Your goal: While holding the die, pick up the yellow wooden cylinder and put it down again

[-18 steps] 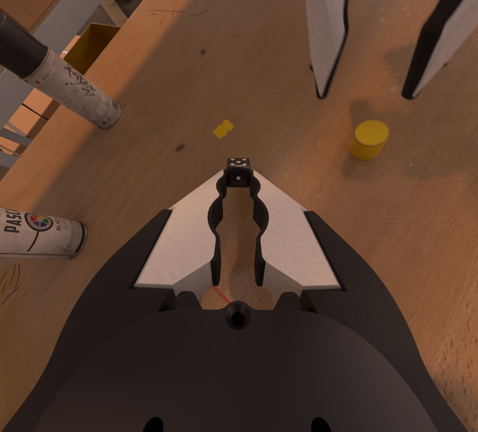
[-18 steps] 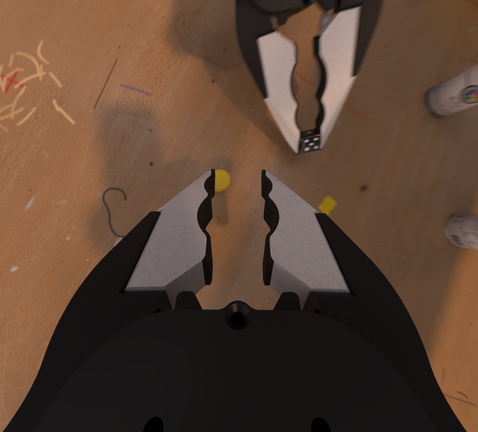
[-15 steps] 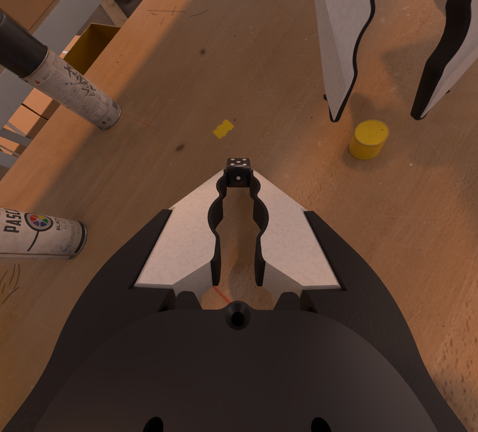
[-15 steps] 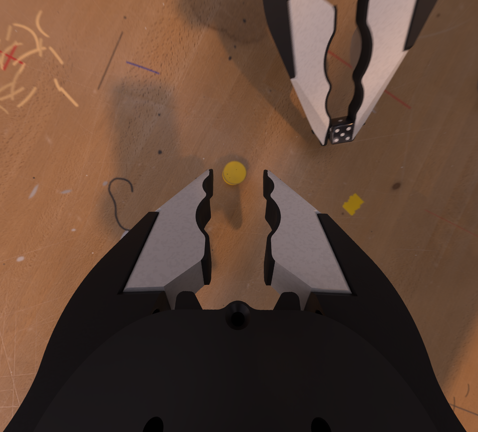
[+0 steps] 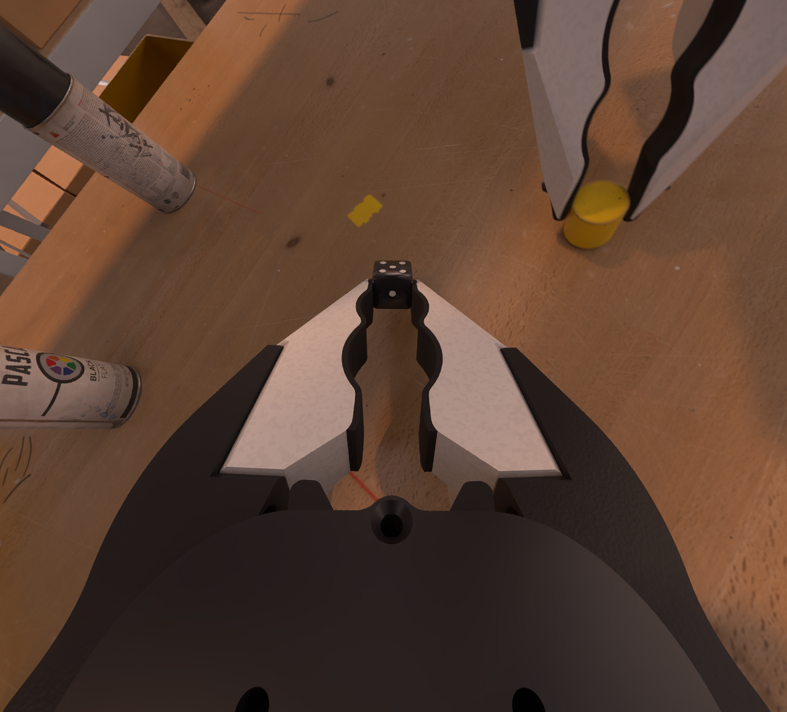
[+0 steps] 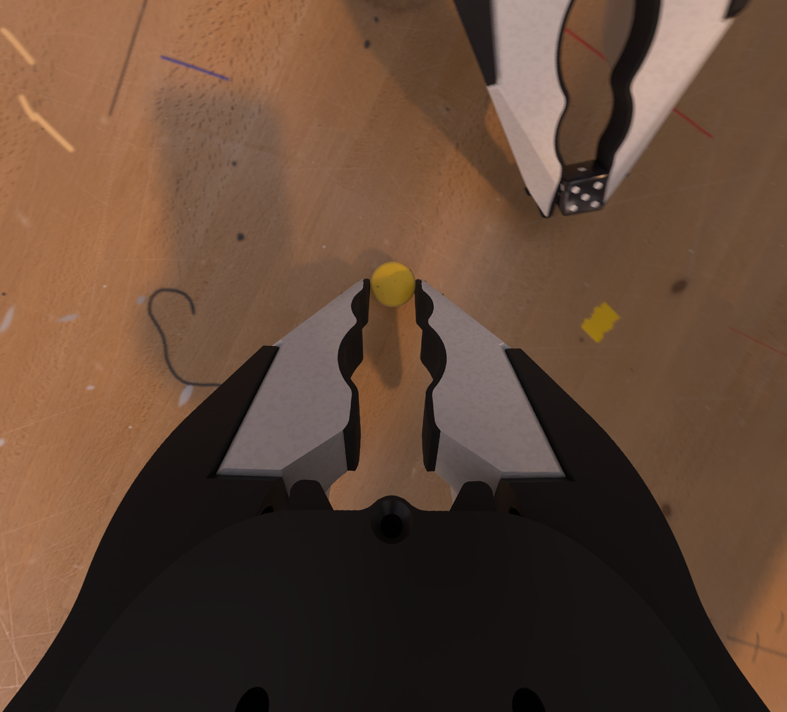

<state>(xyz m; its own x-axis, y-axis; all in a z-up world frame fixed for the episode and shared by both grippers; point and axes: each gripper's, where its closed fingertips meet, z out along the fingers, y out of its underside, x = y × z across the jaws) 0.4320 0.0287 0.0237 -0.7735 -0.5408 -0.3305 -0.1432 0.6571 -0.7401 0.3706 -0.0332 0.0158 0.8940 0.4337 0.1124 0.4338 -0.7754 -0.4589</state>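
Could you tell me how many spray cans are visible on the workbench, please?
2: one black-capped spray can lies angled by the bench's far-left edge; another spray can lies at the left frame edge, partly cropped. More may lie out of view.

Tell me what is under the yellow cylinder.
The yellow cylinder stands upright on the wooden workbench, its base on the wood. The right claw is closed on its upper part. Anything beneath the base is covered.

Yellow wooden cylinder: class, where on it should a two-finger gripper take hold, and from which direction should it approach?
Grip the yellow wooden cylinder across its curved side wall near the top, coming from above. It stands upright on the workbench, flat round face up, so opposite sides are free. The right gripper is placed this way, one fingertip on each side.
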